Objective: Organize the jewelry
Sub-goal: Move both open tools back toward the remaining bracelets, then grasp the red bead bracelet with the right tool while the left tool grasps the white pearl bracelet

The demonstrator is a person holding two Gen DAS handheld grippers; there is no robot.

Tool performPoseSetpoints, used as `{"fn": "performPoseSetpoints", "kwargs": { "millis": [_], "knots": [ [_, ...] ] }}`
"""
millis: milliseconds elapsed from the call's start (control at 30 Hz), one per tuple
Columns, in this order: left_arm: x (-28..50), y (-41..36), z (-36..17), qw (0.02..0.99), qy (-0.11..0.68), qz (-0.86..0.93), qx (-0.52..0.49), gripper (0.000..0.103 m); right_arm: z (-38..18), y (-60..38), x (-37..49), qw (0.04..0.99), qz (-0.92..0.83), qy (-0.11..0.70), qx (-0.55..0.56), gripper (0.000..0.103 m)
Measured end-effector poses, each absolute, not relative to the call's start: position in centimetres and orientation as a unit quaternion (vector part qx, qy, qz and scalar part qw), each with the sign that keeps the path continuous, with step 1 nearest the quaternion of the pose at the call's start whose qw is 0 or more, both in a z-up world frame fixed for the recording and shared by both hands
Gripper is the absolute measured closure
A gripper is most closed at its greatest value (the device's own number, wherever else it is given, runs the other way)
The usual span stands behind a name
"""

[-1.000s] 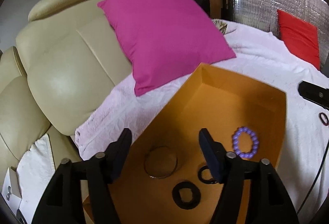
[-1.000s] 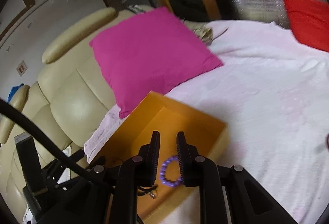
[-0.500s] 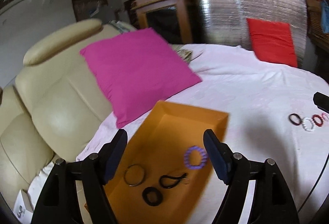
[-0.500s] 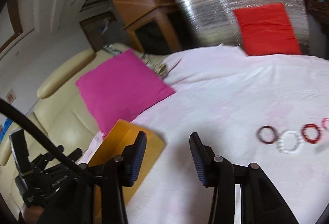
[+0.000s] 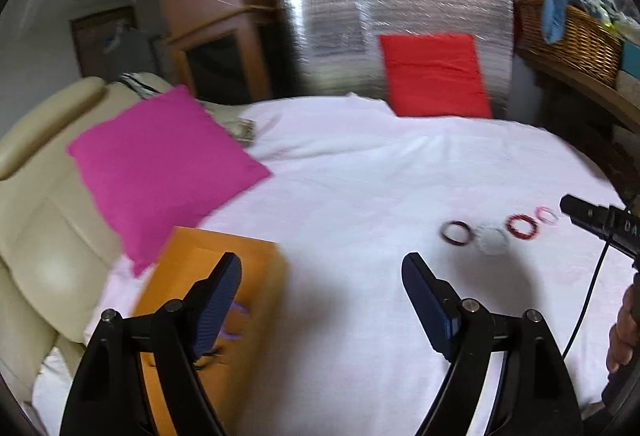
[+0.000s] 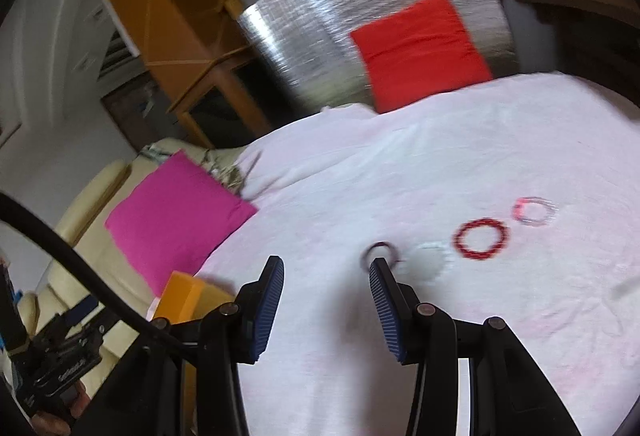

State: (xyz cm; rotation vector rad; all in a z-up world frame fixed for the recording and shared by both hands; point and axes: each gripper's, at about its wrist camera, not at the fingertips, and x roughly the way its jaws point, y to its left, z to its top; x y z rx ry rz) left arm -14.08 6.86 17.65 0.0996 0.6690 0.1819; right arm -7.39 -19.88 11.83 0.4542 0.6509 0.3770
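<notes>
Four bracelets remain in a row on the bed [image 6: 400, 176]: dark bracelet [image 6: 380, 251], white bracelet [image 6: 434, 260], red bracelet [image 6: 480, 239], pink bracelet [image 6: 536, 211]. Orange box [image 5: 208, 268] already holds a purple one, partly hidden. Left tongs [image 5: 322, 296] wide and empty, just opened further; right tongs [image 6: 326, 304] half-open, empty.

Four bracelets [image 6: 480, 239] on sheet; two cushions [image 5: 434, 76]; one orange tray [image 5: 224, 248].

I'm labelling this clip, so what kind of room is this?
Most likely a lived-in home sitting room, not a workshop or lab. A cream sofa with a pink cushion stands beside a surface under a white cloth, with a wooden cabinet behind.
</notes>
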Motion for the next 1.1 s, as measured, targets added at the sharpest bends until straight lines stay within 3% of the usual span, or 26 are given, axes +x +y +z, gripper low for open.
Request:
{"fn": "performPoseSetpoints", "kwargs": {
  "millis": [333, 567, 1100],
  "knots": [
    [-11.0, 1.9, 10.8, 0.910, 0.405, 0.045, 0.070, 0.020, 8.6, -30.1, -6.4, 0.891, 0.098, 0.330, 0.296, 0.055],
    [-8.8, -0.3, 8.7, 0.904, 0.419, 0.025, 0.083, 0.020, 6.7, -33.2, -5.7, 0.882, 0.069, 0.344, 0.314, 0.055],
    [-1.7, -6.4, 3.8, 0.894, 0.434, -0.098, 0.055, 0.020, 2.4, -28.5, 1.8, 0.865, 0.088, 0.422, 0.257, 0.057]
  ]
}}
